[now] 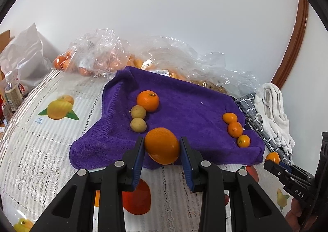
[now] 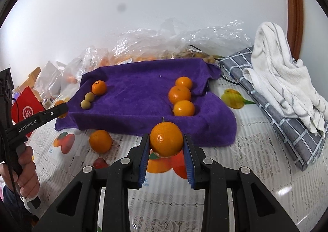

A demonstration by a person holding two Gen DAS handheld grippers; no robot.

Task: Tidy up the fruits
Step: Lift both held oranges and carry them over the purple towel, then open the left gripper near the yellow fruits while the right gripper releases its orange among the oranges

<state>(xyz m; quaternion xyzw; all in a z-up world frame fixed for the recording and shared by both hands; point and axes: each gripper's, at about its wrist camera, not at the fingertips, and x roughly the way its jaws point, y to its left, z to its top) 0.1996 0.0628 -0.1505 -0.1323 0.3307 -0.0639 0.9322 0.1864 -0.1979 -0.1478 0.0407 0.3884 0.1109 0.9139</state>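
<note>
left tool (image 1: pixel 162 148): pinching an orange (image 1: pixel 162 145) between its blue pads, held over the near edge of the purple towel (image 1: pixel 184 107)
right tool (image 2: pixel 166 143): pinching a small stemmed orange (image 2: pixel 166 138), held just in front of the towel's near edge, over the tabletop
purple towel: spread on the lace-patterned tabletop (image 1: pixel 41 150), back edge rumpled against the bags
left group on towel: one mandarin (image 1: pixel 147 100) touching two tan longans (image 1: pixel 138 118) in a line
right group on towel: three small oranges (image 1: pixel 235 128) in a row, touching
loose fruit: one orange on tabletop (image 2: pixel 100 141), off the towel, near its front left corner
plastic bags (image 1: pixel 98 57): clear, behind the towel, orange fruit inside
right side: white cloth (image 2: pixel 276 68) lying on a grey checked cloth (image 2: pixel 297 135)
person: hand (image 2: pixel 25 172) on the left tool's handle
</note>
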